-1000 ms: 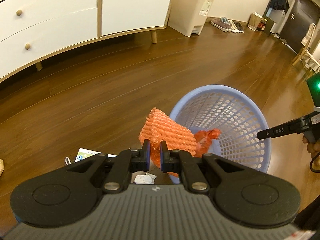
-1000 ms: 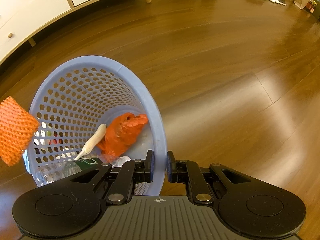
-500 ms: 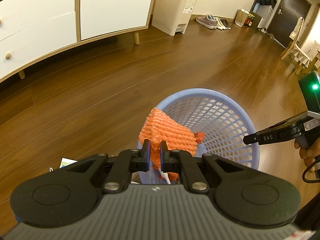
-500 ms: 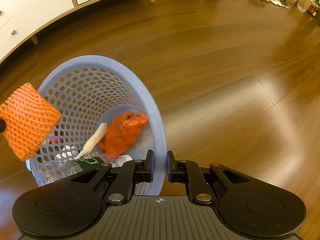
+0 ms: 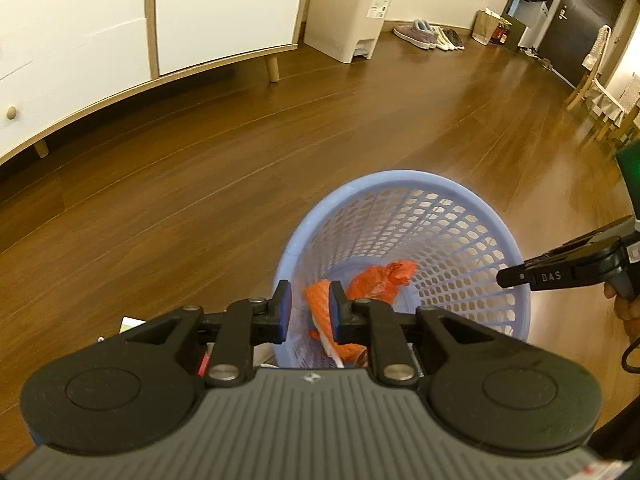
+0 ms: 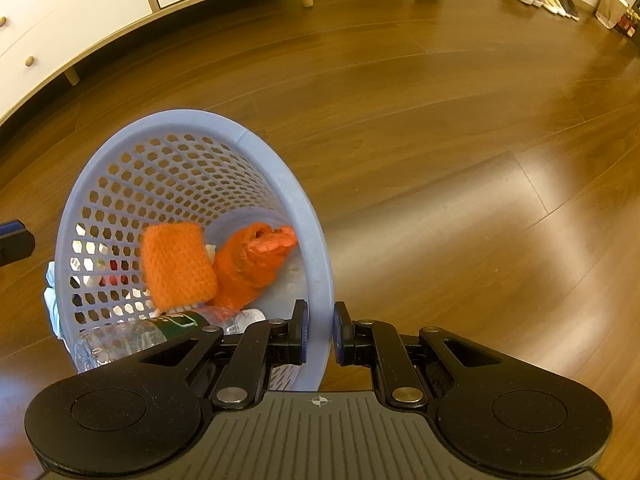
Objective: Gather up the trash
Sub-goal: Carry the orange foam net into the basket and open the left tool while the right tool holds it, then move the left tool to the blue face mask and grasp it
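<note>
The orange foam-net sleeve (image 6: 178, 266) lies inside the tilted lavender perforated plastic basket (image 6: 316, 240), at 9 o'clock of a crumpled orange plastic bag (image 6: 250, 264). The right gripper (image 6: 320, 332) clamps the rim to steady it; the left gripper (image 5: 308, 312) hangs parted, empty

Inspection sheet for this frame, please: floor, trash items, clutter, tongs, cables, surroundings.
Surface: glossy brown wooden floor.
Job's things: blue mesh basket, tilted; inside it lie an orange foam net, an orange plastic bag and a clear bottle.
Clutter: crumpled white paper on the floor beside the basket; a card on the floor.
Grippers: left tongs open over the basket, holding nothing; right tongs shut on the basket's rim.
Cables: a dark cable below the person's hand.
Surroundings: white cabinet, pedal bin, shoes by the wall.
</note>
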A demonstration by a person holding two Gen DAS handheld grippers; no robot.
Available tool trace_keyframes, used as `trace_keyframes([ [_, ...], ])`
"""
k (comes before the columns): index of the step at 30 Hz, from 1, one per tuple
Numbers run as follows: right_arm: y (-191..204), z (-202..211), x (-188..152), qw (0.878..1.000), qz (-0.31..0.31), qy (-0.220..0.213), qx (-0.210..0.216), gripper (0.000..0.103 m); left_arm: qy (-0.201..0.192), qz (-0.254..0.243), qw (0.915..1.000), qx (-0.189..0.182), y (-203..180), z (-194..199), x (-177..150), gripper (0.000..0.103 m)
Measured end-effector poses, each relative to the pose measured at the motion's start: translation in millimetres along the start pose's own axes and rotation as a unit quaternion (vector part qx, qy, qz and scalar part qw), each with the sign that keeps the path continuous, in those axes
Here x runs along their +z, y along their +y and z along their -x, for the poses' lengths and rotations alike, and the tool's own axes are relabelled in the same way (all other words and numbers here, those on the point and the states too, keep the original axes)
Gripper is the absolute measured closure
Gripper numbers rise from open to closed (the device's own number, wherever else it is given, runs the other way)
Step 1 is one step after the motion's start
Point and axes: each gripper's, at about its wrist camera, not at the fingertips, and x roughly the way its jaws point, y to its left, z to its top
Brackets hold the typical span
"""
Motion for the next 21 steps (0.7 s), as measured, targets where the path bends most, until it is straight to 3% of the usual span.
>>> trace_keyframes([
  [9,-3,-1,1,1.000,0.004,0.003,0.000,0.094,0.019,0.018,0.9984,0.051,44,0,-21,0.085],
  [21,0,-1,1,1.000,-0.001,0.002,-0.001,0.094,0.090,0.031,0.9843,0.149,150,-8,-107,0.081],
])
